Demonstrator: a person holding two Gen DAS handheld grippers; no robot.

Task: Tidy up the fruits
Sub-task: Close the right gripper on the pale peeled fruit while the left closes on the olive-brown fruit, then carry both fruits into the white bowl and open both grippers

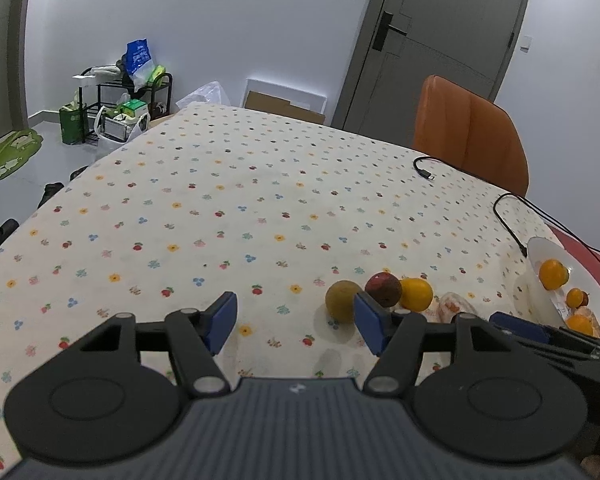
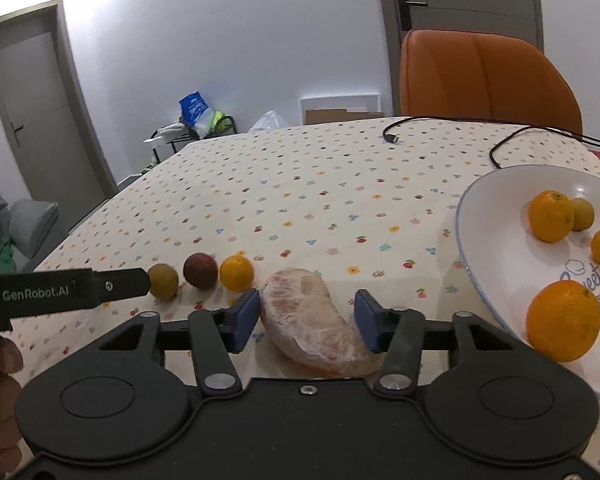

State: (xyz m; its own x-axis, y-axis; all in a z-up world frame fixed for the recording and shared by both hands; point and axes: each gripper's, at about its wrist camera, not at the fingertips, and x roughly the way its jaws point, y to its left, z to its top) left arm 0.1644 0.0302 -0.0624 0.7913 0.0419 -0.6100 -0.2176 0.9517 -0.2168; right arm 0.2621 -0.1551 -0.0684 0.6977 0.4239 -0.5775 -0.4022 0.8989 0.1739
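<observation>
A peeled pomelo segment (image 2: 314,320) lies on the dotted tablecloth between the open blue pads of my right gripper (image 2: 306,318), untouched on either side. Left of it stand a small orange (image 2: 237,273), a dark red lychee (image 2: 200,270) and a yellow-green round fruit (image 2: 163,281) in a row. My left gripper (image 1: 294,322) is open over bare cloth, its right pad just in front of the yellow-green fruit (image 1: 342,300), the lychee (image 1: 383,289) and the orange (image 1: 417,294). A white plate (image 2: 496,248) at the right holds several oranges and small fruits.
An orange chair (image 2: 484,76) stands behind the table's far edge. Black cables (image 2: 500,148) trail over the cloth near the plate. A red mat (image 1: 580,248) lies under the plate. A rack with bags (image 1: 124,104) stands on the floor past the far left corner.
</observation>
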